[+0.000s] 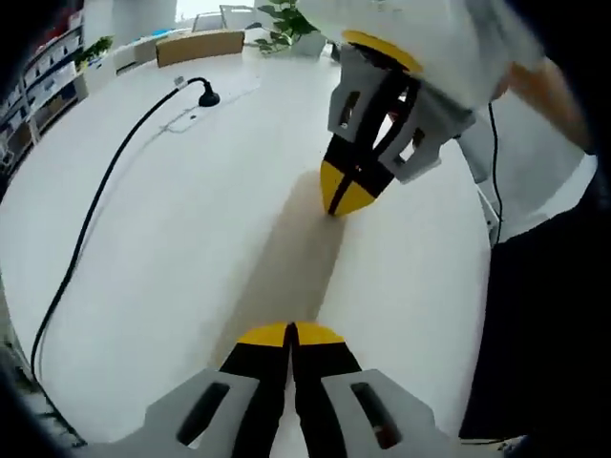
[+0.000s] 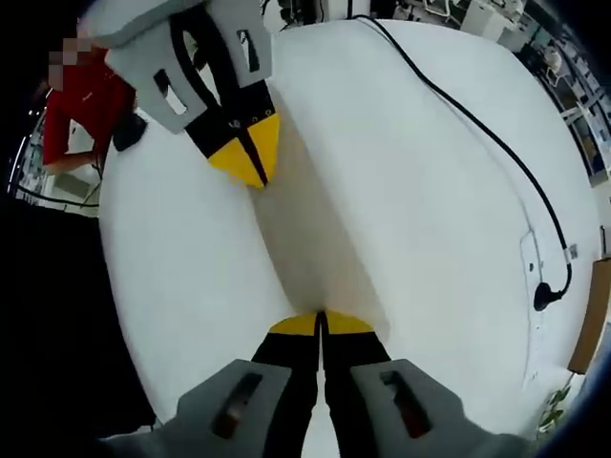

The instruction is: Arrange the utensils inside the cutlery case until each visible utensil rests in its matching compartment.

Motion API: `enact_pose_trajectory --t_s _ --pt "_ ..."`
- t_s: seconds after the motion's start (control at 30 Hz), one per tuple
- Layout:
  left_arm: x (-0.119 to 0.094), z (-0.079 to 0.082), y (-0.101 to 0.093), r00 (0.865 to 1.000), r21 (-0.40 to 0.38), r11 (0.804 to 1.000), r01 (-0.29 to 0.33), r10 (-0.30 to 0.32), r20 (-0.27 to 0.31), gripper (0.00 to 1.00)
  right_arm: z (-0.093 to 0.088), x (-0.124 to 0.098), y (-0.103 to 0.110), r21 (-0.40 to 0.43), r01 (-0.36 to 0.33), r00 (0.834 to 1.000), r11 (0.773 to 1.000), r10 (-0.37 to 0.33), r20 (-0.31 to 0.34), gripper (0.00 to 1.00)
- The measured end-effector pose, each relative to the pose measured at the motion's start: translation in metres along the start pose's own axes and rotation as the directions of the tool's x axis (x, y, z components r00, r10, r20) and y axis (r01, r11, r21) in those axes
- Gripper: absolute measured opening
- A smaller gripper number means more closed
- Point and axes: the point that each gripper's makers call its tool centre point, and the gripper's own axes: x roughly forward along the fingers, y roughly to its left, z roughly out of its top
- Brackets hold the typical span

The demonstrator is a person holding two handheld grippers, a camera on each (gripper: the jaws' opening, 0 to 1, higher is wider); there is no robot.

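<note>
My left gripper [image 1: 289, 333] rises from the bottom of the left gripper view, its black jaws with yellow tips pressed together and nothing between them. Across the white table [image 1: 191, 239] the right gripper [image 1: 346, 198] points toward it, tips also together. In the right gripper view my right gripper [image 2: 320, 323] is shut and bare, and the left gripper [image 2: 250, 157] faces it from the upper left, likewise shut. Both hover just above the tabletop [image 2: 410, 210]. I see no cutlery case or utensils.
A black cable [image 1: 86, 229] with a round plug [image 1: 207, 97] curves over the table's left side; the same cable [image 2: 496, 153] ends in a plug [image 2: 544, 298]. A person's sleeve and dark clothing [image 1: 544, 286] stand at the right table edge. A wooden chair back [image 1: 200, 45] and plant [image 1: 282, 24] sit beyond.
</note>
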Motion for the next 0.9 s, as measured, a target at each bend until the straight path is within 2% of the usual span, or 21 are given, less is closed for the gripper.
enact_pose_trajectory --t_s 0.03,0.07,0.1,0.17,0.27,0.3,0.37,0.4,0.47,0.6,0.67,0.7,0.73,0.77,0.8,0.87,0.9 --pt "-0.004 -0.012 0.001 0.999 0.014 1.000 -0.007 0.007 -0.047 0.00 0.000 0.000 0.000 0.002 -0.002 1.000 1.000 0.002 0.002 0.00" --pt "-0.009 -0.024 0.002 0.995 -0.014 1.000 -0.003 0.001 -0.100 0.00 0.000 0.000 0.000 0.009 -0.005 1.000 1.000 0.005 0.006 0.00" --pt "-0.013 -0.032 0.005 0.990 -0.007 1.000 -0.015 0.014 -0.139 0.00 0.001 0.000 0.001 0.011 -0.006 1.000 1.000 0.006 0.005 0.00" --pt "-0.015 -0.039 0.010 0.988 0.015 1.000 -0.024 0.026 -0.154 0.00 0.001 0.001 0.000 0.004 -0.005 1.000 1.000 0.005 0.000 0.00" --pt "-0.014 -0.038 0.010 0.990 -0.047 0.999 -0.003 -0.003 -0.144 0.00 0.001 0.002 0.001 -0.001 -0.008 1.000 1.000 0.008 -0.010 0.00" --pt "-0.013 -0.037 0.010 0.987 -0.031 1.000 -0.001 -0.004 -0.161 0.00 0.001 0.002 0.001 -0.003 -0.010 1.000 1.000 0.009 -0.013 0.00" --pt "-0.012 -0.037 0.008 0.976 0.051 0.999 0.012 -0.001 -0.216 0.00 0.001 0.002 0.001 -0.006 -0.011 1.000 1.000 0.010 -0.016 0.00" --pt "-0.012 -0.037 0.008 0.973 0.063 0.998 0.018 -0.003 -0.231 0.00 0.001 0.002 0.000 -0.006 -0.011 1.000 1.000 0.011 -0.017 0.00" --pt "-0.010 -0.037 0.008 0.970 0.052 0.999 0.014 -0.001 -0.243 0.00 0.001 0.002 0.001 -0.004 -0.010 1.000 1.000 0.009 -0.017 0.00" --pt "-0.012 -0.039 0.006 0.975 0.036 0.998 0.060 -0.051 -0.214 0.00 0.000 0.001 0.003 -0.001 -0.008 1.000 1.000 0.008 -0.017 0.00" --pt "-0.012 -0.039 0.007 0.977 0.031 0.998 0.056 -0.048 -0.207 0.00 0.000 0.001 0.003 -0.003 -0.001 1.000 1.000 0.001 -0.013 0.00" --pt "-0.012 -0.037 0.009 0.978 0.092 0.994 0.065 -0.045 -0.202 0.00 0.001 0.001 0.001 -0.031 0.006 1.000 1.000 -0.006 -0.003 0.00" --pt "-0.013 -0.039 0.008 0.978 0.073 0.994 0.078 -0.062 -0.201 0.00 0.000 0.000 0.002 -0.017 -0.019 1.000 1.000 0.019 0.001 0.00" --pt "-0.015 -0.039 0.008 0.980 -0.012 0.997 0.070 -0.071 -0.188 0.00 0.001 0.000 0.002 0.081 -0.059 0.998 0.995 0.055 0.042 0.00" --pt "-0.015 -0.040 0.009 0.979 -0.037 0.997 0.065 -0.071 -0.190 0.00 0.000 -0.001 0.002 0.085 -0.071 0.996 0.994 0.067 0.055 0.00" --pt "-0.014 -0.039 0.008 0.977 0.028 0.998 0.055 -0.048 -0.206 0.00 0.001 0.000 0.001 0.000 -0.050 0.996 0.999 0.050 0.069 0.00" --pt "-0.014 -0.039 0.008 0.974 0.078 0.996 0.047 -0.029 -0.226 0.00 0.001 0.001 0.003 -0.009 -0.037 0.998 0.999 0.037 0.049 0.00"
